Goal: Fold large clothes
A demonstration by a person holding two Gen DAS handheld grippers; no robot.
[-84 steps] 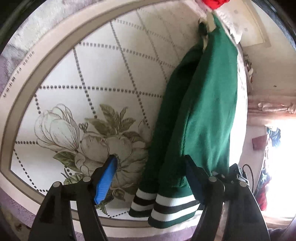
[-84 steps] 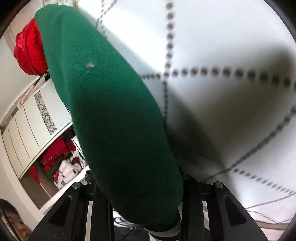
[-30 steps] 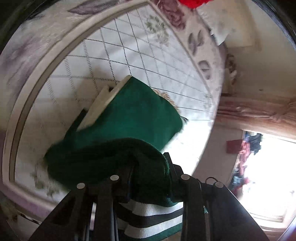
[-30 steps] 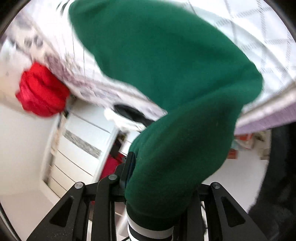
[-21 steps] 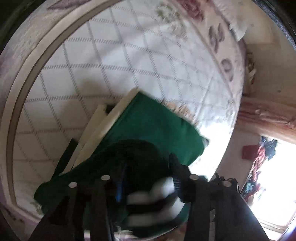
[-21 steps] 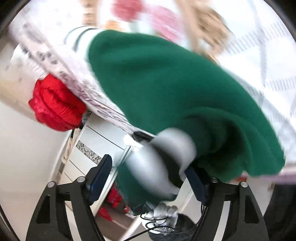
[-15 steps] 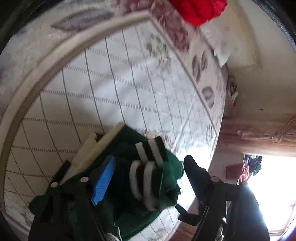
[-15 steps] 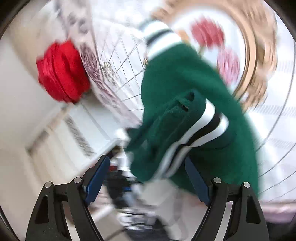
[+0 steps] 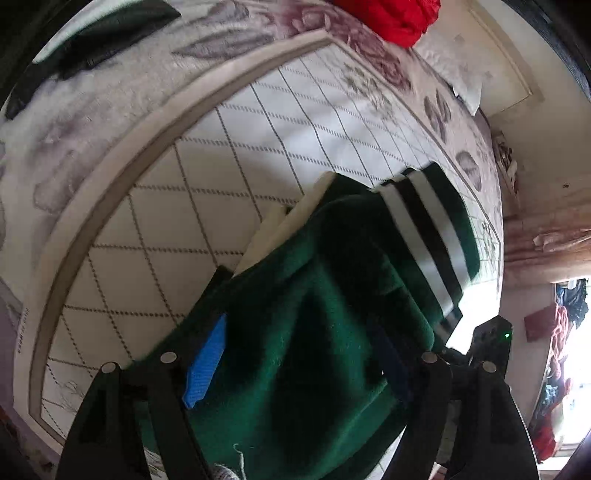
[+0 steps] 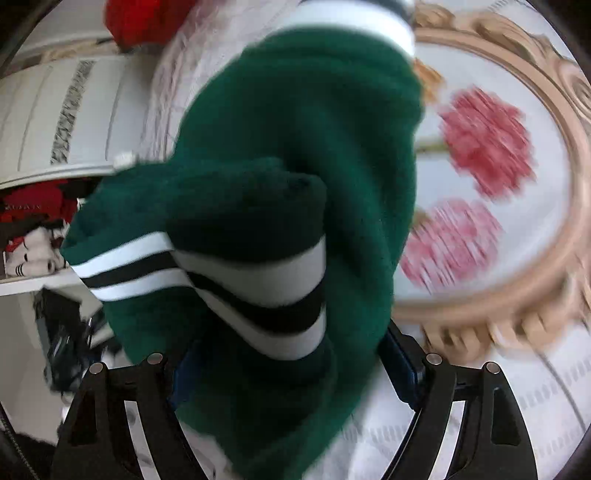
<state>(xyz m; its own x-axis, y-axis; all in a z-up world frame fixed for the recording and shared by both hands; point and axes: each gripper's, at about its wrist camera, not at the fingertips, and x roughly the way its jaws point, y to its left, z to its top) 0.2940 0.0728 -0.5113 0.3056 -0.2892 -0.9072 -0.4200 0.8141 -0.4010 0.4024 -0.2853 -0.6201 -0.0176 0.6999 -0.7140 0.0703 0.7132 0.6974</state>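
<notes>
A green garment (image 9: 310, 332) with black-and-white striped cuffs (image 9: 424, 236) and cream panels lies bunched on the quilted bedspread (image 9: 221, 155). My left gripper (image 9: 295, 365) is open, its jaws wide apart just above the green cloth, holding nothing. In the right wrist view the same garment (image 10: 295, 147) lies folded over with a striped cuff (image 10: 258, 280) on top. My right gripper (image 10: 291, 373) is open too, jaws spread either side of the cloth. The view is blurred.
A red garment (image 9: 391, 14) lies at the bed's far end, also in the right wrist view (image 10: 144, 18). A dark garment (image 9: 92, 40) lies at the far left. A white wardrobe (image 10: 62, 114) stands beside the bed. The spread has a rose print (image 10: 487, 140).
Both grippers were shut on the green garment a second ago; both have opened and let it drop onto the bed. The striped cuffs now lie folded on top.
</notes>
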